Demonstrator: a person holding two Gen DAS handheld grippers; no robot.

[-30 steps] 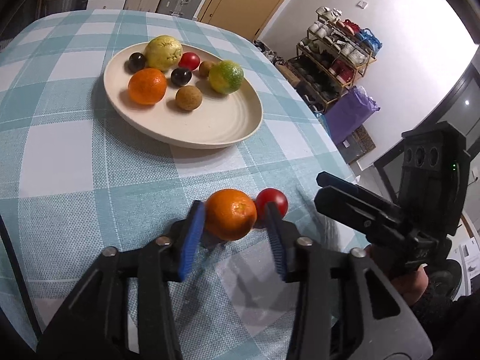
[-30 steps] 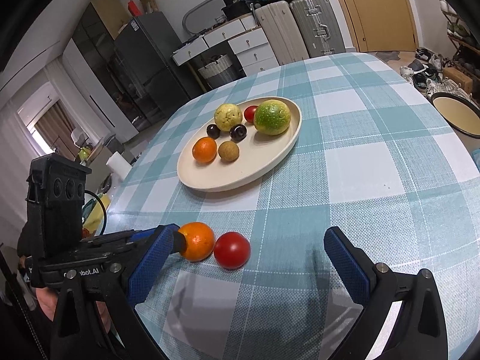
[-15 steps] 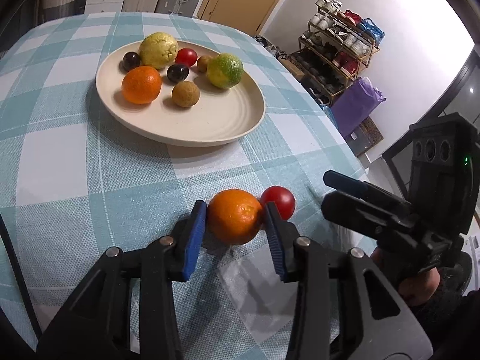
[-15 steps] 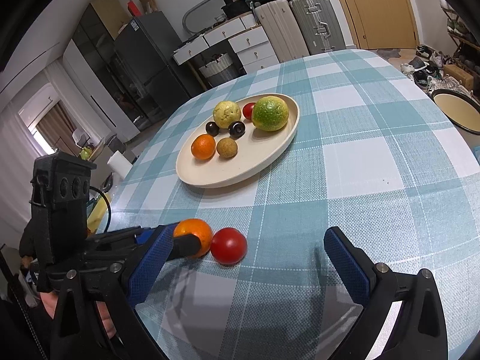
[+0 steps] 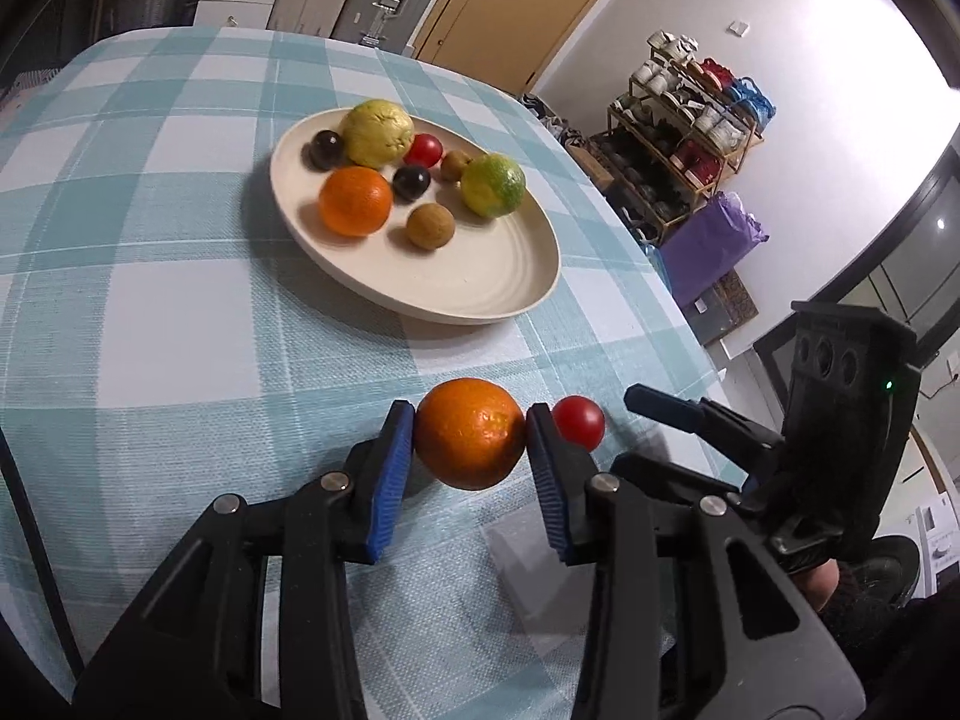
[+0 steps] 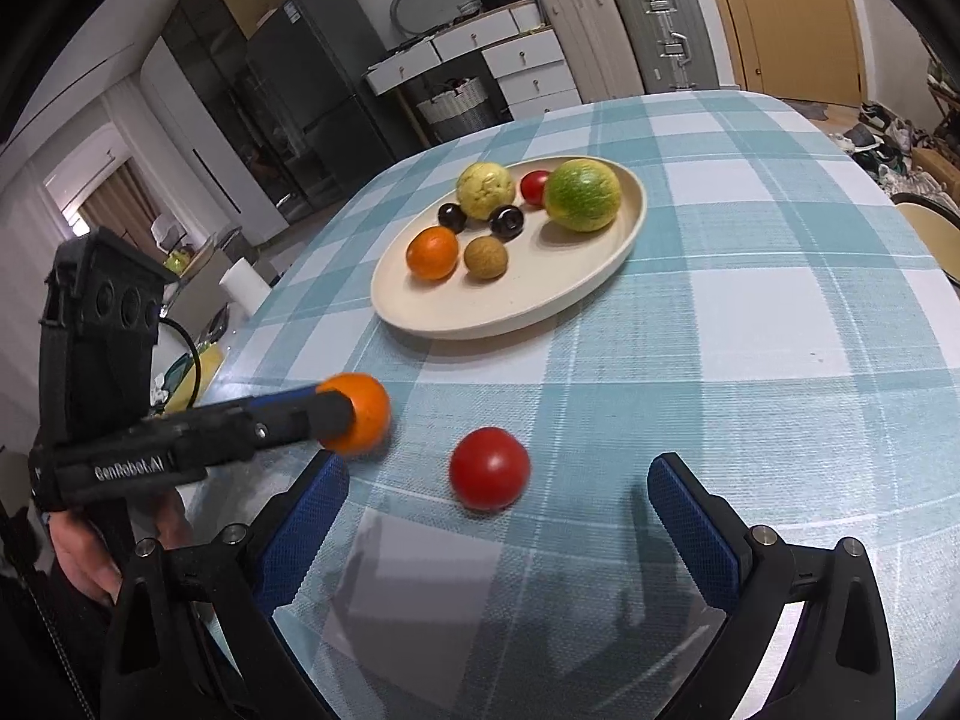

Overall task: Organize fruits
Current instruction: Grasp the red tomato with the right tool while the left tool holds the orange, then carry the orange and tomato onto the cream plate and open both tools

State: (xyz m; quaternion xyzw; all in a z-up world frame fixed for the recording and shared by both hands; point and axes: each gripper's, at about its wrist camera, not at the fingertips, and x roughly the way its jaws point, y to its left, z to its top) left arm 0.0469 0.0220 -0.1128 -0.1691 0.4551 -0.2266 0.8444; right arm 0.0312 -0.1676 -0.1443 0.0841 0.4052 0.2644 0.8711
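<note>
My left gripper (image 5: 470,420) is shut on an orange (image 5: 471,441), with both blue pads pressed on its sides. The orange hangs just above the checked cloth. In the right wrist view the left gripper (image 6: 336,414) comes in from the left, carrying that orange (image 6: 363,414). A red tomato (image 6: 489,468) lies on the cloth next to it (image 5: 578,422). My right gripper (image 6: 497,474) stands open, with the tomato between its wide-spread fingertips and untouched. A cream plate (image 5: 480,294) farther back holds several fruits, among them another orange (image 5: 355,201).
The plate (image 6: 510,312) has bare room on its near half. The table's edge runs close on the right (image 5: 690,330), with a shoe rack and a purple bag beyond. A second plate rim (image 6: 924,228) shows at far right. A hand holds each gripper.
The left jaws closed onto the orange and lifted it off the cloth, moving a little toward the plate. The tomato stayed put. The right gripper hardly moved and stayed open.
</note>
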